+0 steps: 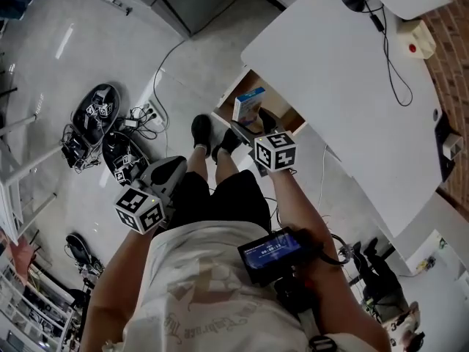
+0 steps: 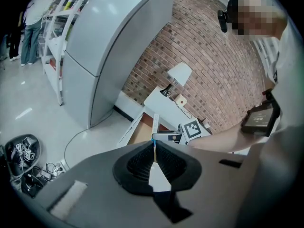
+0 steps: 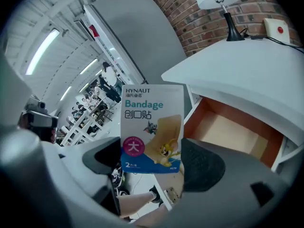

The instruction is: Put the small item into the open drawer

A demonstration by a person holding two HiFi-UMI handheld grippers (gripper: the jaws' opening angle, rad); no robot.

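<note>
Right gripper (image 3: pixel 153 161) pinching Bandage box (image 3: pixel 152 127) before open drawer (image 3: pixel 225 127) under white desk (image 3: pixel 237 65); left gripper (image 2: pixel 155 145) pressed together, empty.

The person wears a pale T-shirt (image 1: pixel 187 288) with faded lettering, black shorts (image 1: pixel 220 196), dark socks and black shoes (image 1: pixel 201 132). A black screen unit (image 1: pixel 272 254) with a blue readout hangs at the chest, trailing black cables. The left tool (image 2: pixel 154 148) and right tool (image 3: pixel 153 161) are grey-bodied with black pads. Each carries a white cube (image 1: pixel 139 210) printed with black square markers.
</note>
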